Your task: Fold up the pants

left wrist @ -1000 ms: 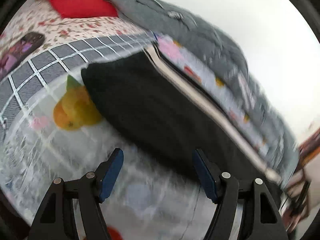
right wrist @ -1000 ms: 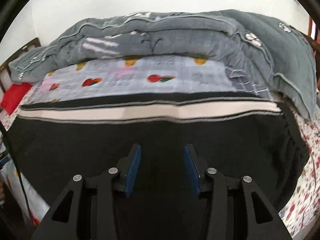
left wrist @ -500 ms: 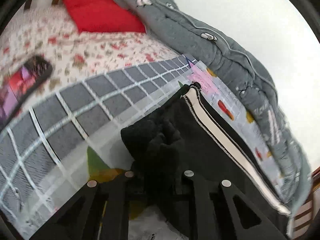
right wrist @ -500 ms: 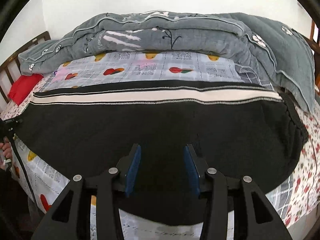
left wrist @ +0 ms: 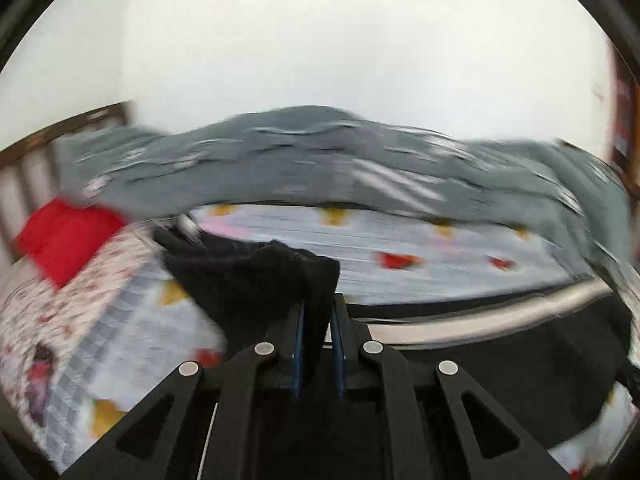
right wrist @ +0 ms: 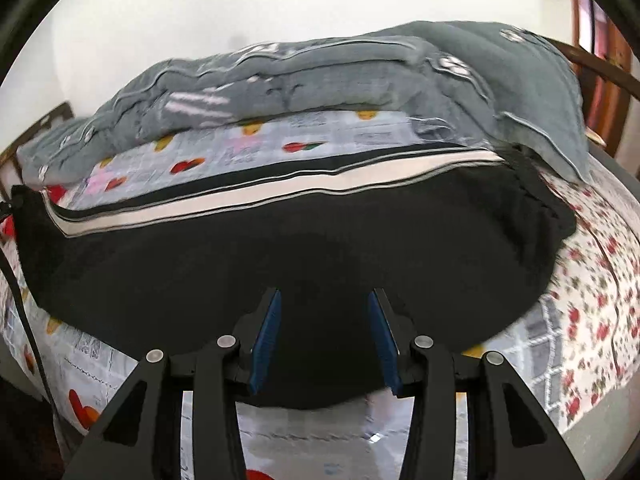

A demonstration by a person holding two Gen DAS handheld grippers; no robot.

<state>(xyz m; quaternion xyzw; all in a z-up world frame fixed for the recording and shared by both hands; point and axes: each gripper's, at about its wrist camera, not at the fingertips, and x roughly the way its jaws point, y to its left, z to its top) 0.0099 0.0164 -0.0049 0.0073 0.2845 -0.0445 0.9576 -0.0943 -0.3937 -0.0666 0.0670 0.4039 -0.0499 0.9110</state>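
On a bed dressed in a fruit-print sheet (right wrist: 240,148), I see the black pants (right wrist: 304,248) lying spread out lengthwise, with their white side stripe (right wrist: 280,194) on the edge that faces a heaped grey quilt (right wrist: 320,76). My left gripper (left wrist: 318,308) has its blue pads pressed together on a bunched end of the pants (left wrist: 256,280), and that pinched cloth stands up off the sheet in a dark peak, with the rest of the garment trailing away to the right of the gripper along the pale stripe (left wrist: 480,320). My left view is smeared by blur, so I cannot make out finer folds in the lifted cloth. My right gripper (right wrist: 325,300) hangs over the near middle of the pants, pointing down at them, its two blue pads (right wrist: 268,328) standing apart with only black fabric behind the gap; I cannot tell whether the tips touch the cloth, and nothing is pinched between them. Beyond the pants, the quilt runs the full length of the far side of the bed, just beside the stripe at the waistband end on the right. Left of the pants, near the wooden headboard (left wrist: 36,168), a red pillow (left wrist: 68,240) rests on a floral bedspread (right wrist: 592,272), which also shows to the right of the pants, past the gathered waistband (right wrist: 548,208).
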